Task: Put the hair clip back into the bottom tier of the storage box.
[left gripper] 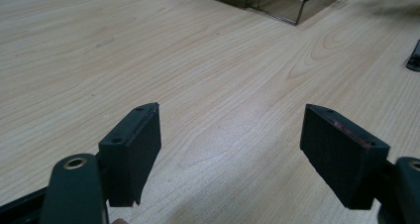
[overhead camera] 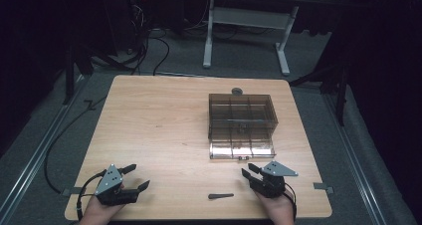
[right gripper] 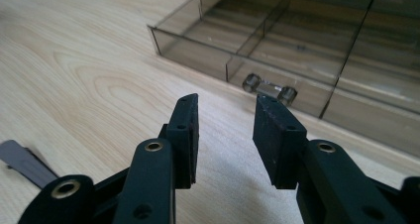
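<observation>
A smoky clear drawer box stands right of the table's middle, its lowest drawer pulled out toward me. The drawer's front wall carries a small clear handle. My right gripper rests near the front edge just short of that drawer, pointing at the handle; in the right gripper view its jaws stand open with nothing between them. My left gripper lies at the front left, wide open and empty above bare wood. The box corner shows far off in the left gripper view.
A small flat dark tool lies on the wooden table near the front edge between the two grippers, also visible as a dark strip left of the right gripper. A round dark disc sits behind the box.
</observation>
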`<state>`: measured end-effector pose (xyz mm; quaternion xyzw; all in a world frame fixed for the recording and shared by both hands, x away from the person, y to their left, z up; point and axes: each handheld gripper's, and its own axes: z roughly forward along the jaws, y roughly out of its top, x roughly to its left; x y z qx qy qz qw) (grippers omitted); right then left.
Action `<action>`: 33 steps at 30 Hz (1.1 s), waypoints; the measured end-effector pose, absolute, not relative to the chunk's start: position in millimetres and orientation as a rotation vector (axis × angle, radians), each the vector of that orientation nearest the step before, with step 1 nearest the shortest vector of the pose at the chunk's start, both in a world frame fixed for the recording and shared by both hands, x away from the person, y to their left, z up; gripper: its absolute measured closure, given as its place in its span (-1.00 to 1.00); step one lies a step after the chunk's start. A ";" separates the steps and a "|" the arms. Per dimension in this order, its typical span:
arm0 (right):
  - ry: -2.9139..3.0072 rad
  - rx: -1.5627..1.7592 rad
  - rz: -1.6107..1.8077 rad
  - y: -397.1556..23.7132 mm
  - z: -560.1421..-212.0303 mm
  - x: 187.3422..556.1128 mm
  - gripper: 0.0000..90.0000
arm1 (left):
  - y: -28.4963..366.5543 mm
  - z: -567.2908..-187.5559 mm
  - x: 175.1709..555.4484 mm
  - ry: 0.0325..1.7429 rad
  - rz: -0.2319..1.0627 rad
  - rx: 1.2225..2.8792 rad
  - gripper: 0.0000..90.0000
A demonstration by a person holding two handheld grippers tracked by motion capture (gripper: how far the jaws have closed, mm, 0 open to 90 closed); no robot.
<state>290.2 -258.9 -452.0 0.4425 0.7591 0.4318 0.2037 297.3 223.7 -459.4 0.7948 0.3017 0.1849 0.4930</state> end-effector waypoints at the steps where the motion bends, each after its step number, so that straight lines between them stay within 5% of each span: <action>1: 2.122 1.239 1.184 -257.3 -453.2 290.9 0.38 | 223.7 -459.5 297.6 0.736 0.446 1.926 -0.46; 33: 2.263 1.125 1.171 -237.5 -451.7 278.3 0.37 | 224.9 -459.5 297.7 0.743 0.439 1.921 -0.47</action>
